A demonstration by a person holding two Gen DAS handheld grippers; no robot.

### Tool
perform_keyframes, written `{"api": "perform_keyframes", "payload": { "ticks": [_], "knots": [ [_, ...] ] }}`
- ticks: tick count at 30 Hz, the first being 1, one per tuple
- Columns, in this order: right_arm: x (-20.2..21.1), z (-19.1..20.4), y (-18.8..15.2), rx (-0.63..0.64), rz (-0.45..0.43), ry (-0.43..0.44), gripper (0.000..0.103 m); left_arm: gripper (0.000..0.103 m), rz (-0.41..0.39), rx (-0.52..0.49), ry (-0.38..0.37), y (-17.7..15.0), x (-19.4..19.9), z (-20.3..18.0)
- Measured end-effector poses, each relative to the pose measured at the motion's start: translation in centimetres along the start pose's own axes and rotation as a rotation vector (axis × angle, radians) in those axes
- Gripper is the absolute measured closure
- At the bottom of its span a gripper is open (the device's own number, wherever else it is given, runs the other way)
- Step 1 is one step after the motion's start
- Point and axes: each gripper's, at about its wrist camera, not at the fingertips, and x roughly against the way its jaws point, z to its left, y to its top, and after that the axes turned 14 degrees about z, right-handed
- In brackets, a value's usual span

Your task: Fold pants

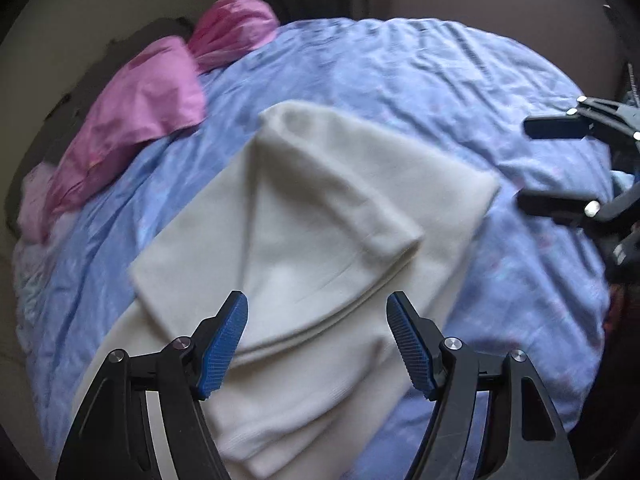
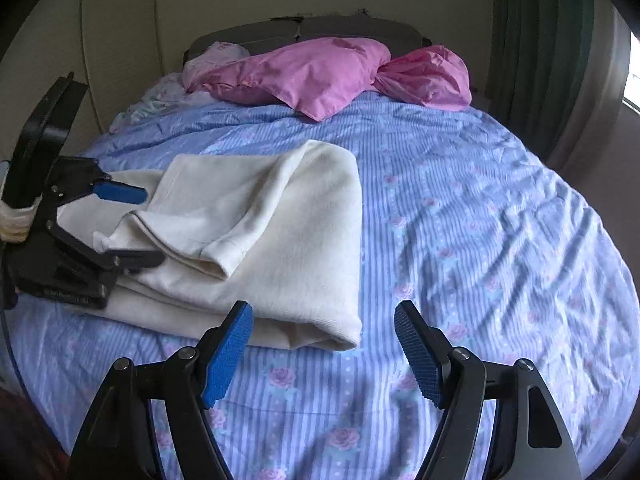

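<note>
At the far left of the right wrist view the left hand-held gripper (image 2: 136,226) hangs over the near edge of the cream pants (image 2: 280,232). Its jaws stand well apart and nothing is pinched between them; its own camera shows the blue pads (image 1: 224,344) clear of the cloth.

The pants lie on the bed's blue floral bedsheet (image 2: 460,220), left of the middle. They look already doubled into a compact stack: one folded layer with a hemmed cuff lies across a broader layer beneath, and the edges line up fairly well, though the top flap sits a little askew. I judge the folding mostly done, with perhaps one more fold or a smoothing pass left.

Further right, the right hand-held gripper (image 2: 324,348) hovers above bare sheet just beside the stack's near corner, equally wide and empty. Two pink pillows (image 2: 320,76) sit at the headboard, well apart from the pants.
</note>
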Motion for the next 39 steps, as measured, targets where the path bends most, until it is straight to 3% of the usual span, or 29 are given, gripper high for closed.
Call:
{"api": "perform_keyframes", "payload": {
  "ticks": [6,10,14,16,18,22,28,30,32,34,39],
  "knots": [
    [-0.3,-0.8,0.0,-0.038,0.001,0.004,0.029,0.033,-0.010,-0.018,-0.033,2.6,-1.4,-2.9],
    [-0.3,-1.4,-0.3,-0.055,0.002,0.007,0.029,0.073,0.031,0.029,-0.073,3.3,-2.8,-2.7],
    [-0.5,-1.8,-0.5,-0.058,0.010,0.011,0.029,0.091,0.005,0.108,-0.103,2.6,-1.7,-0.7],
    [-0.4,-1.9,-0.6,-0.062,0.012,0.024,0.029,0.091,-0.031,0.172,-0.076,2.2,-0.3,1.5],
    [-0.4,-1.9,-0.3,-0.058,0.018,0.038,0.029,0.091,-0.056,0.263,0.005,1.8,0.8,5.2],
    [0.0,-1.1,2.3,-0.035,0.019,0.067,0.029,0.090,-0.045,0.438,0.090,1.4,1.0,12.4],
    [0.0,2.3,8.8,0.023,-0.034,0.076,0.029,0.087,0.069,0.586,0.071,2.3,-2.7,18.3],
    [-0.6,3.4,10.3,0.037,-0.022,0.080,0.029,0.086,0.112,0.675,0.139,1.9,-4.0,19.8],
    [-1.3,4.4,11.5,0.042,-0.006,0.084,0.029,0.058,0.150,0.754,0.149,1.0,-4.7,21.1],
    [-2.0,5.0,12.3,0.032,0.001,0.067,0.029,0.049,0.125,0.798,0.119,-0.6,-4.2,21.5],
    [-1.9,4.4,11.7,0.007,0.001,0.090,0.029,0.044,0.061,0.720,0.014,-4.5,-1.4,18.0]
  ]
}}
